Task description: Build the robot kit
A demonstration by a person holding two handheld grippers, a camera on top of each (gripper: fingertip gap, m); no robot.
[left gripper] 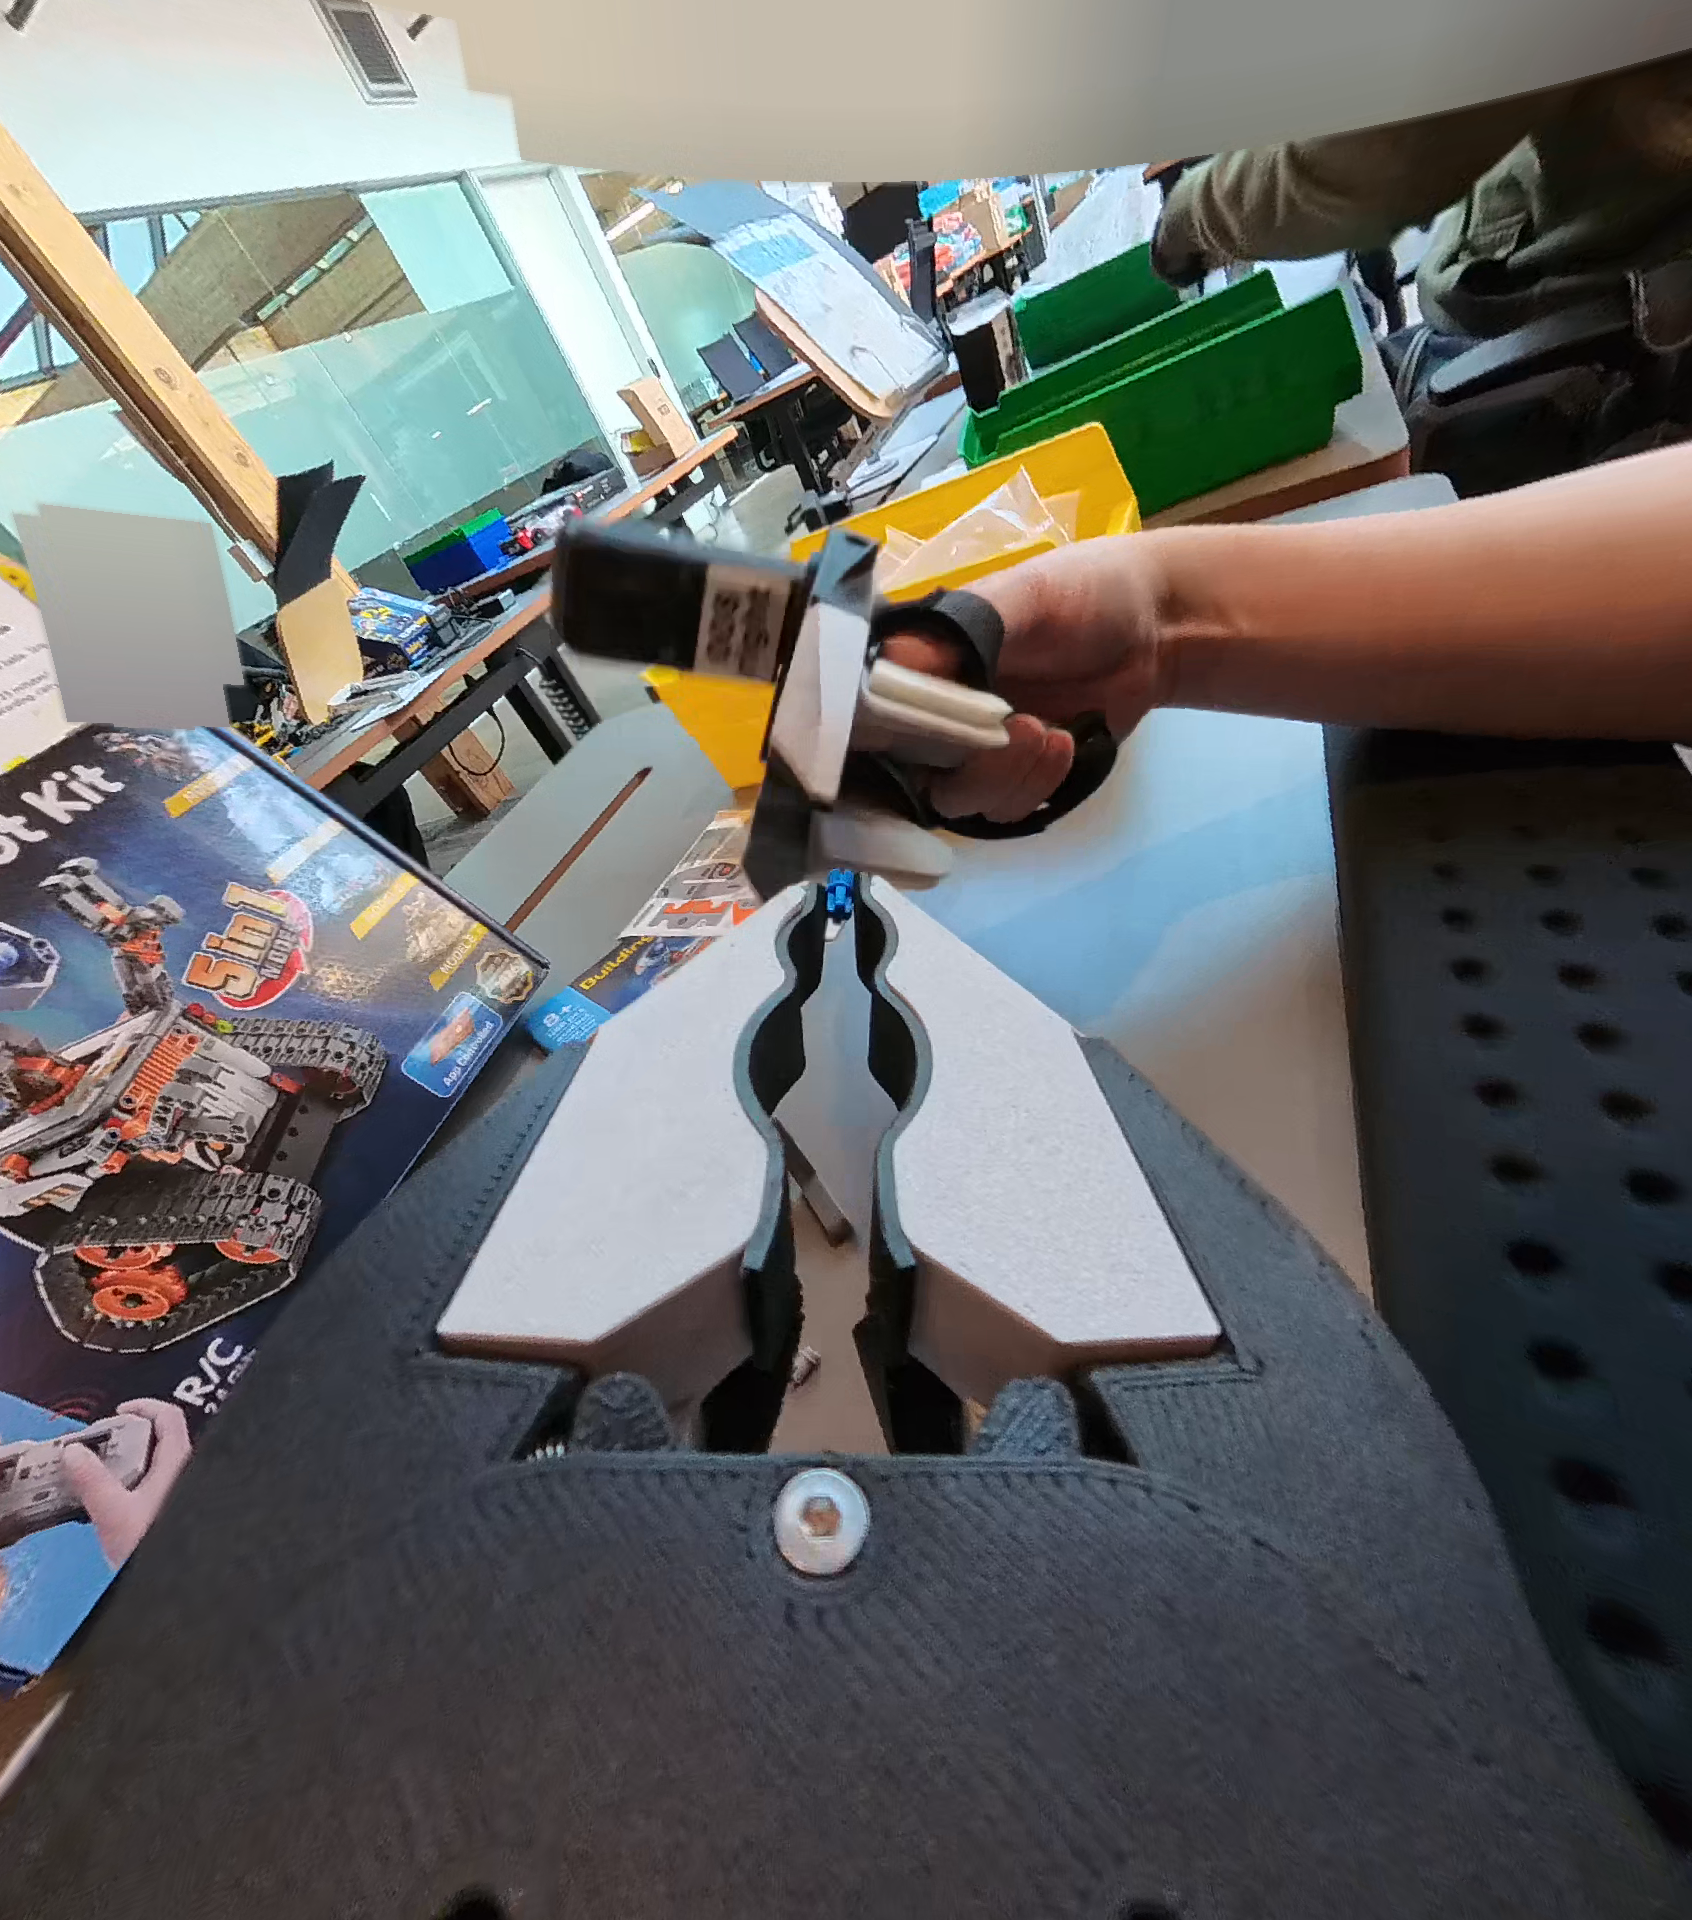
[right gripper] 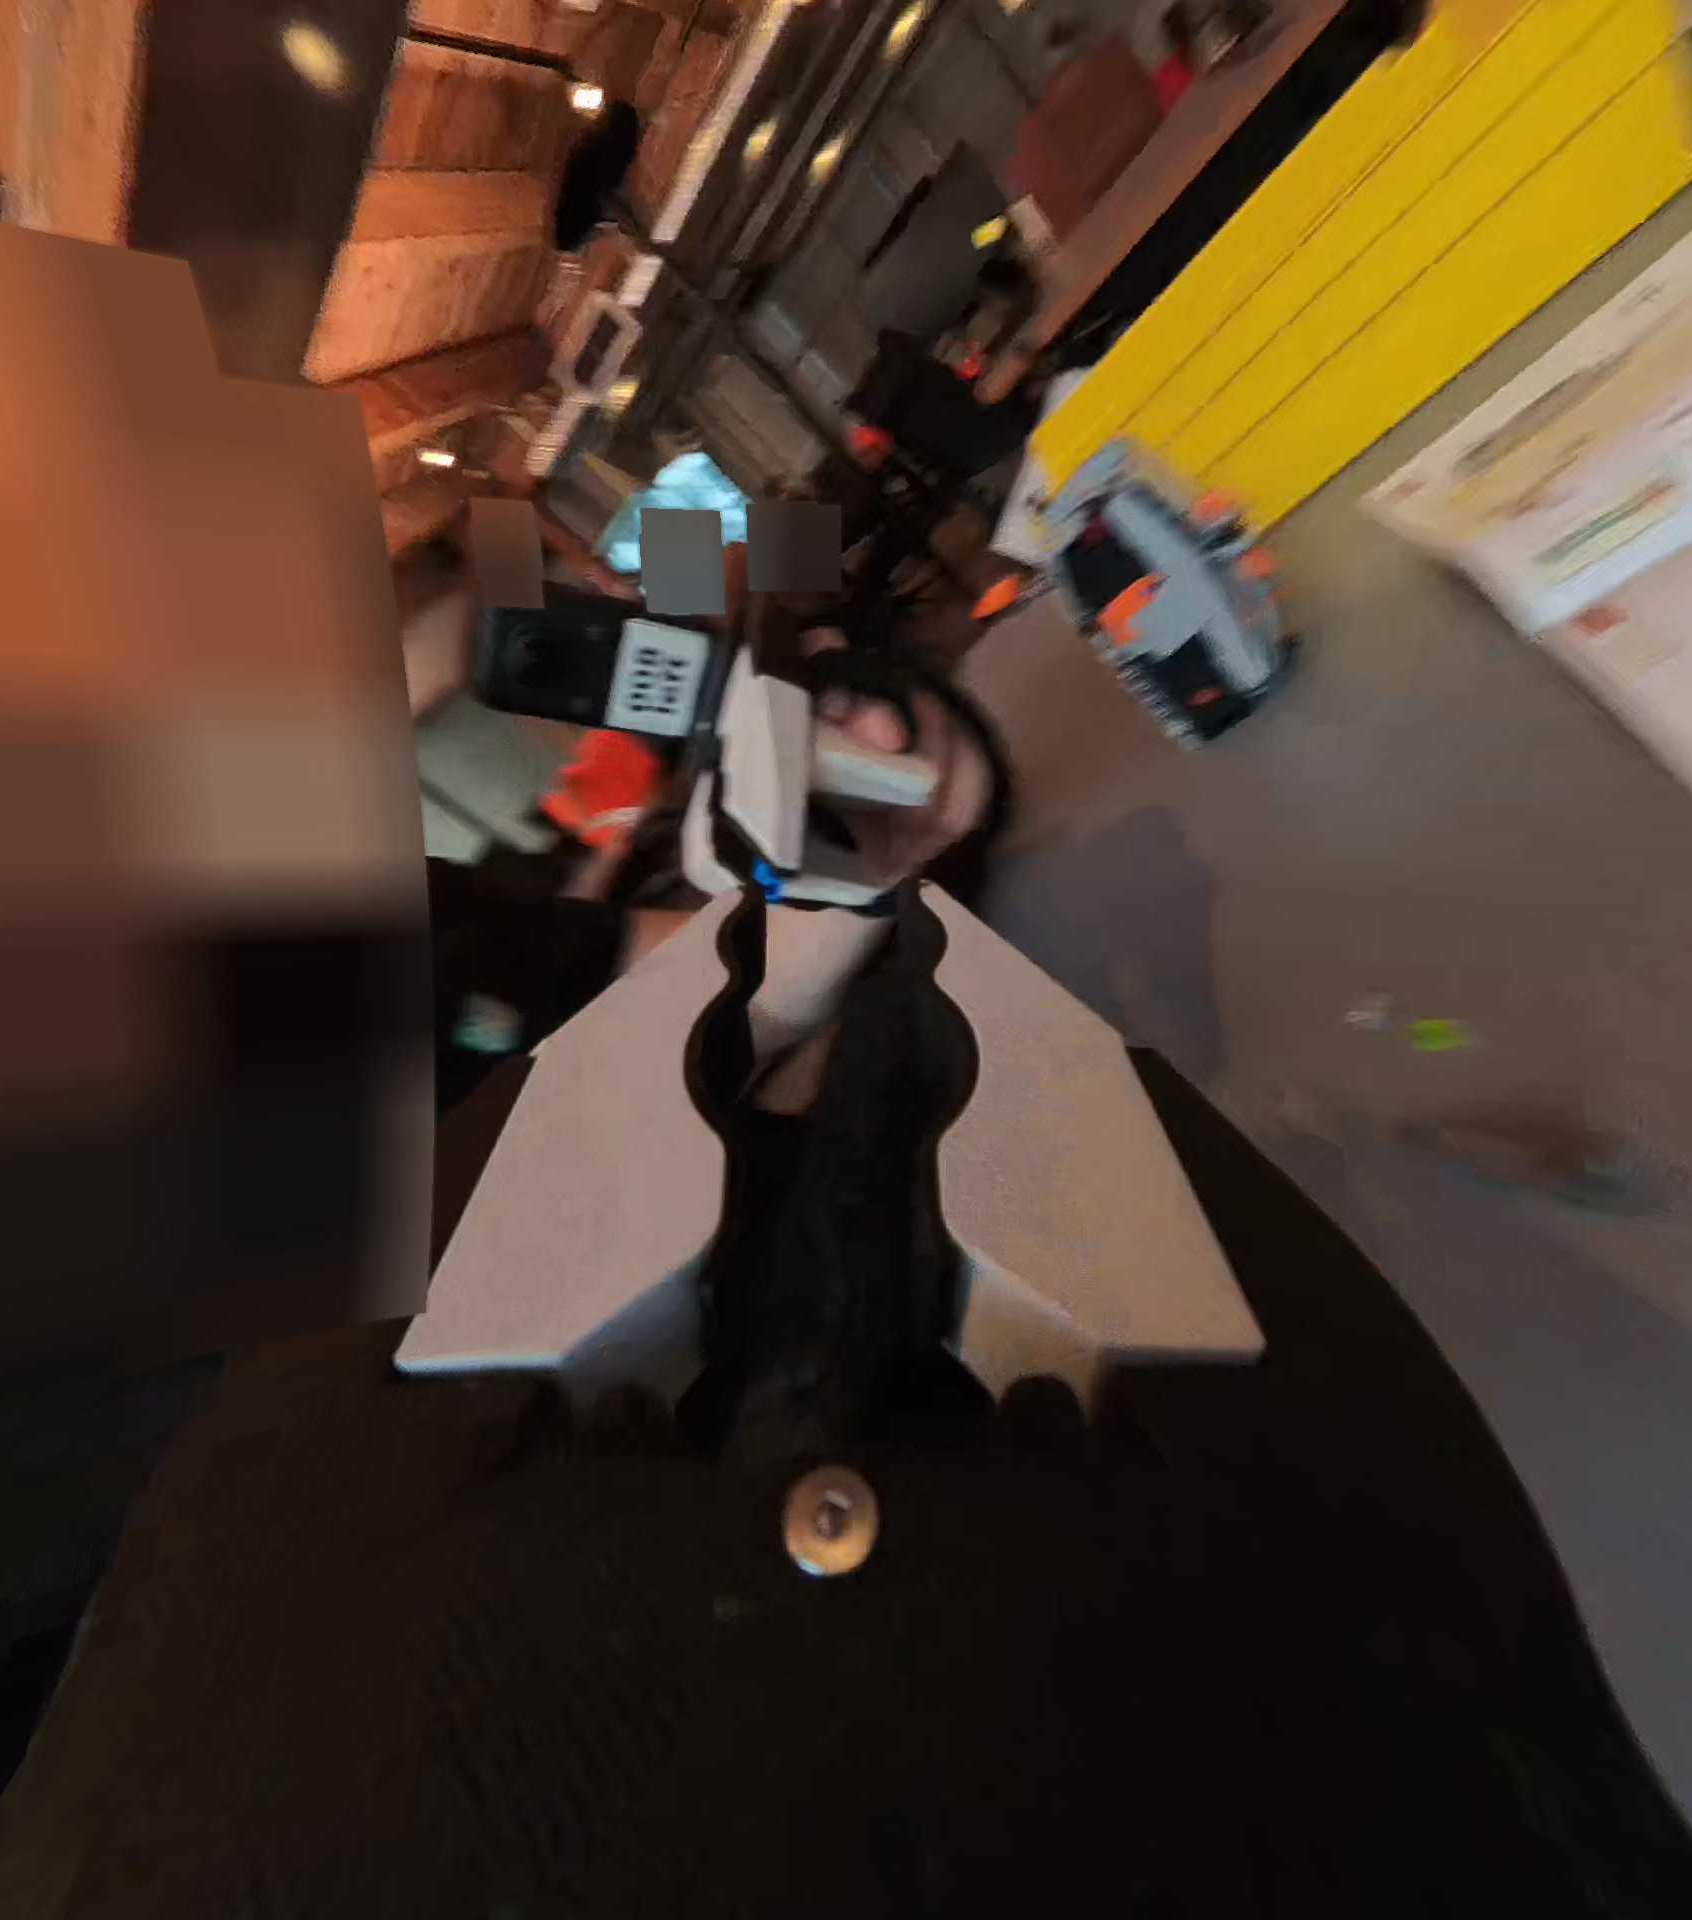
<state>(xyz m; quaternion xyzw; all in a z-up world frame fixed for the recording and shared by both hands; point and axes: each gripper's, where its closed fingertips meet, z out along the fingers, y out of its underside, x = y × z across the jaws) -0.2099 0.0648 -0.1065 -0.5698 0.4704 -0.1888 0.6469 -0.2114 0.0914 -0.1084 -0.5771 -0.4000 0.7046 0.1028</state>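
Note:
In the left wrist view my left gripper (left gripper: 837, 899) is shut on a small blue pin (left gripper: 839, 894) held upright at its fingertips above the table. The right gripper (left gripper: 863, 847), held in a hand (left gripper: 1050, 665), points down with its tips right over the pin. The right wrist view is blurred. There my right gripper (right gripper: 826, 909) has its jaws a little apart around the left gripper's tip, with the blue pin (right gripper: 767, 878) by its left finger. A thin pale piece seems to span its tips, and I cannot tell whether it grips it.
A robot kit box (left gripper: 146, 1091) lies left, with a booklet (left gripper: 613, 987) beside it. A yellow bin (left gripper: 1008, 499) and green bins (left gripper: 1185, 384) stand behind. A black perforated panel (left gripper: 1600, 1143) is right. A partly built model (right gripper: 1174, 613) and a printed sheet (right gripper: 1652, 436) lie on the table. My left and right fingertips are right by each other. The black perforated panel (left gripper: 1600, 1143) is about equally far from each gripper, around 20 cm.

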